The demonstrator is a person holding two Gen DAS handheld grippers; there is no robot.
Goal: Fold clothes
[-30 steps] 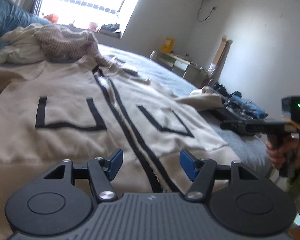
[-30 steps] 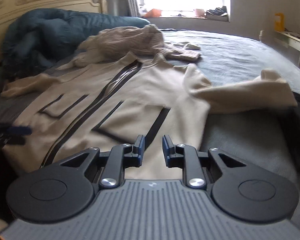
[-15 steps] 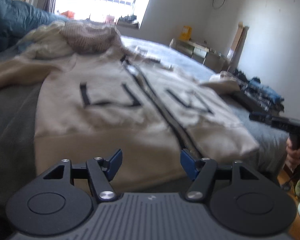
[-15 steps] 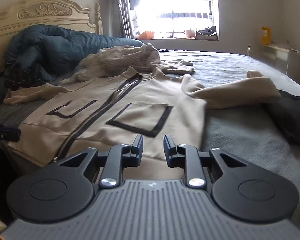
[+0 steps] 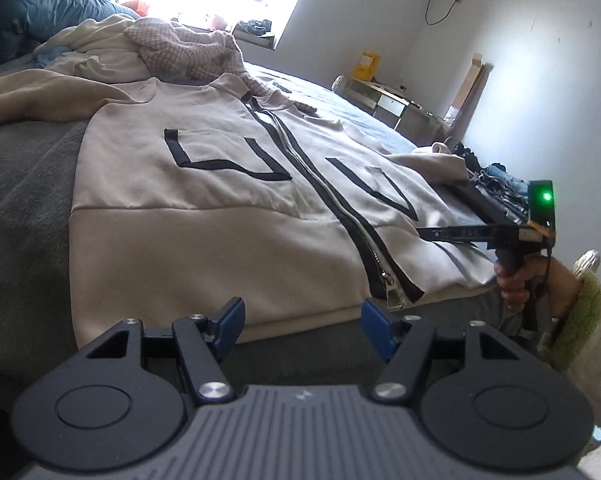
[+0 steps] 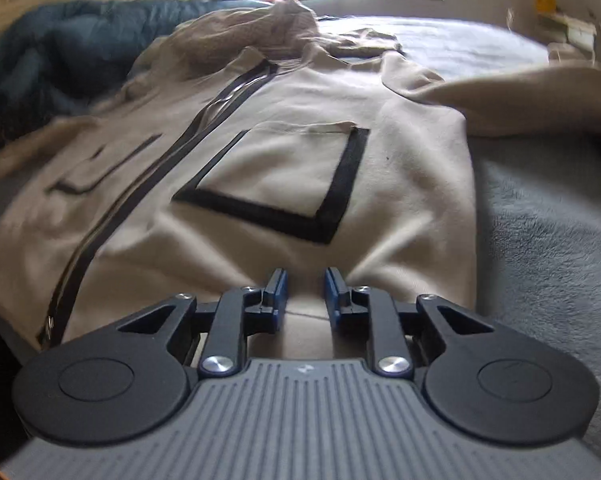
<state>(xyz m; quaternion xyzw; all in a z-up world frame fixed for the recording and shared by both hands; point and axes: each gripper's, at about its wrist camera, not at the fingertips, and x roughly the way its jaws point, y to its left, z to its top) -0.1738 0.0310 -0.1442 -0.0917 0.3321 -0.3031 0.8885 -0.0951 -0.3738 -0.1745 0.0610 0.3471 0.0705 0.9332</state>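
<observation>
A beige zip jacket with black trim and two outlined pockets lies flat, front up, on the grey bedspread. My left gripper stands open just short of the jacket's hem, left of the zip, with nothing between its fingers. My right gripper is low over the hem below the right pocket. Its jaws are closing, with a narrow gap left, and hem fabric shows in that gap. A hand in a green-cuffed sleeve holds that right tool at the jacket's right corner.
A heap of knitted and white clothes lies beyond the collar, with a dark blue duvet at the headboard. Folded dark clothes and jeans sit by the right sleeve. A low shelf stands by the wall.
The left gripper has drawn back to the bed's edge, so the hem now lies ahead of it. The right gripper has dropped close onto the hem and its jaws have narrowed a little.
</observation>
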